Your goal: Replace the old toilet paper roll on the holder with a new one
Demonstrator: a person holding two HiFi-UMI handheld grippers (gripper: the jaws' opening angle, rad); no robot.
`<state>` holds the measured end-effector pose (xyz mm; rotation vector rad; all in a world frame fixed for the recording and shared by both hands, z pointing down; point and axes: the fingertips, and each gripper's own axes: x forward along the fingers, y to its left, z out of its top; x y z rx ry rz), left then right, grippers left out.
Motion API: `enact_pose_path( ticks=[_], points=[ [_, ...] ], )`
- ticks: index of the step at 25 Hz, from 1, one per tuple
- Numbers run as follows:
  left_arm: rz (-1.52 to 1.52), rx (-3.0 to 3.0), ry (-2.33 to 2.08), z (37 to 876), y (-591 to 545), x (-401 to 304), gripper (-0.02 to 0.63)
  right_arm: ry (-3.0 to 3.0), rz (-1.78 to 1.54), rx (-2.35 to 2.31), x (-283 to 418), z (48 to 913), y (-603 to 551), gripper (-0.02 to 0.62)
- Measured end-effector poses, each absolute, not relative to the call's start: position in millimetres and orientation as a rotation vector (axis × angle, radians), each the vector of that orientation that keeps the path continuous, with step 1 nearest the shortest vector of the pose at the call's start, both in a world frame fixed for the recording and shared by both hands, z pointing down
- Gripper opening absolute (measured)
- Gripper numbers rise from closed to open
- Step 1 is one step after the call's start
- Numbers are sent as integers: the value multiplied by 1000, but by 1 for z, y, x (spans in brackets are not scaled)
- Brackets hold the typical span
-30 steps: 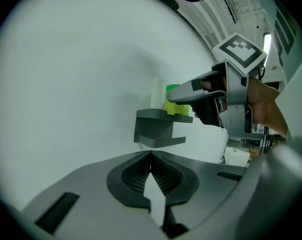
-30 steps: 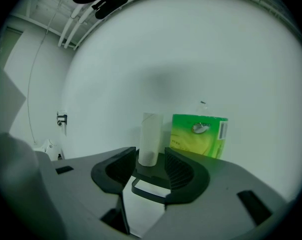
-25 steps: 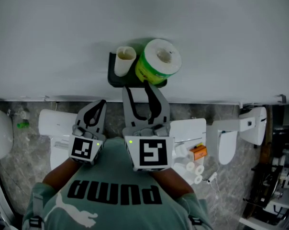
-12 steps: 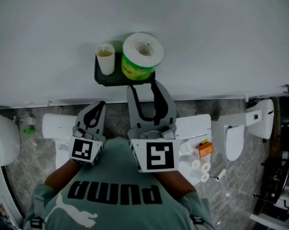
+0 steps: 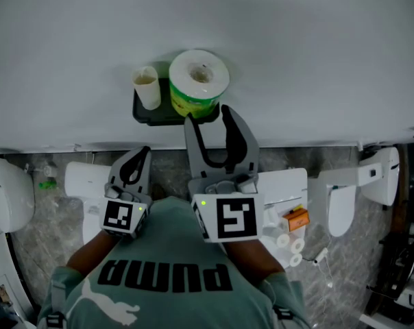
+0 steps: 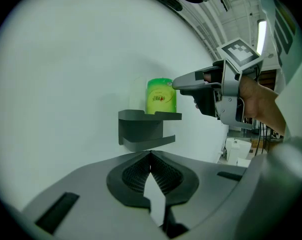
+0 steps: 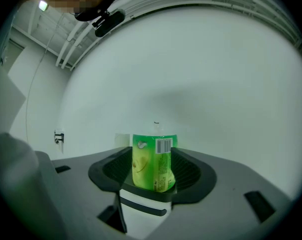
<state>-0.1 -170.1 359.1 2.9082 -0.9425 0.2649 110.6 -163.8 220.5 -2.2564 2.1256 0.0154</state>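
Observation:
A dark holder shelf (image 5: 147, 116) hangs on the white wall. On it stand the old bare cardboard tube (image 5: 147, 88) and, to its right, the new roll in a green wrapper (image 5: 199, 81). My right gripper (image 5: 208, 115) points level at the new roll. Its jaws are opening, and the roll stands just beyond the fingertips, not gripped. In the right gripper view the green roll (image 7: 153, 161) fills the gap ahead of the right gripper (image 7: 154, 155). My left gripper (image 5: 144, 149) hangs lower left, shut and holding nothing. The left gripper view shows the holder (image 6: 141, 126), the roll (image 6: 161, 96) and the right gripper (image 6: 183, 82) beside it.
Below the wall, white toilets (image 5: 90, 184) (image 5: 358, 190) stand on a grey stone floor. A tank lid (image 5: 289, 184) carries an orange box (image 5: 297, 218) and small rolls (image 5: 289, 242). The person's green shirt (image 5: 166, 279) fills the bottom of the head view.
My right gripper has risen and come closer to the green roll on the holder. The left gripper has stayed where it was.

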Motion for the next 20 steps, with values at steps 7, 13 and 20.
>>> enact_pose_path(
  ticks=[7,13,20],
  points=[
    [277,2890,-1021,357,-176,-6,3,2183,11,-2196,112,219,-177,269],
    [276,2882,-1066,355,-181,-9,3,2224,36,-2166,112,214,-186,319],
    [255,2874,-1111,351,-186,-12,3,2271,56,-2158,112,211,-197,370]
  ],
)
